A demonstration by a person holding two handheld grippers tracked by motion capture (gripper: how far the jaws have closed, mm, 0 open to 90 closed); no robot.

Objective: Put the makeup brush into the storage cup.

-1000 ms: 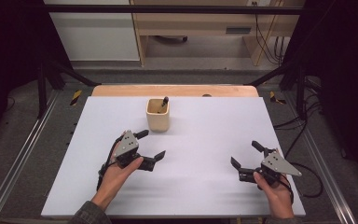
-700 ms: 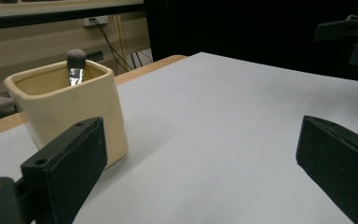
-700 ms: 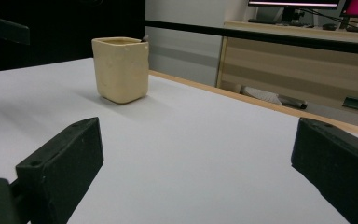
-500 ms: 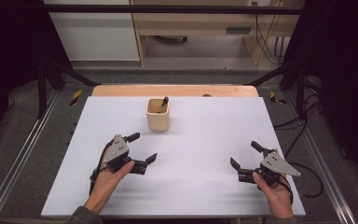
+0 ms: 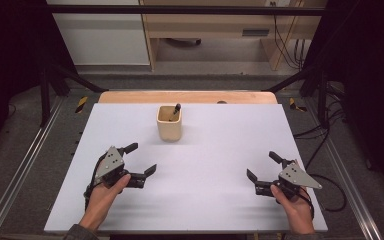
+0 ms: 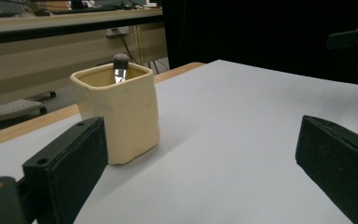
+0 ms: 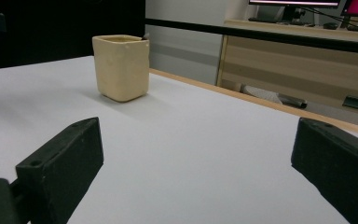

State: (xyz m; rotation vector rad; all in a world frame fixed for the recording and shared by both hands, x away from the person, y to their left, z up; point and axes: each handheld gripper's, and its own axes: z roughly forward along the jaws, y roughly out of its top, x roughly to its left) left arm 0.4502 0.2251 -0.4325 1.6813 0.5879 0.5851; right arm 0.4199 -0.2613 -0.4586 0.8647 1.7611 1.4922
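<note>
High view: a cream, square-sided ceramic cup [image 5: 169,123] stands upright on the far middle of the white table top [image 5: 205,150], near the pale wooden strip [image 5: 130,97] along the table's far edge. A dark-tipped, slender tool [image 5: 176,109] leans inside the cup, its rounded end rising above the rim at the cup's far right corner.

On the near left of the table, the left gripper [image 5: 141,159] is held in the person's left hand [image 5: 105,192], with its jaws spread wide and nothing between them. It is aimed toward the far right, and the cup lies well apart from it, farther up the table. On the near right, the right gripper [image 5: 262,167] sits in the person's right hand [image 5: 292,205], its jaws also wide and empty, angled toward the far left.

From the left gripper view, the cup [image 6: 119,112] stands beyond the left jaw, not between the two, and the tool's grey tip [image 6: 120,60] with a shiny stem shows above the rim.

From the right gripper view, the cup [image 7: 121,66] stands farther off on the bare white surface, above the left jaw.
</note>
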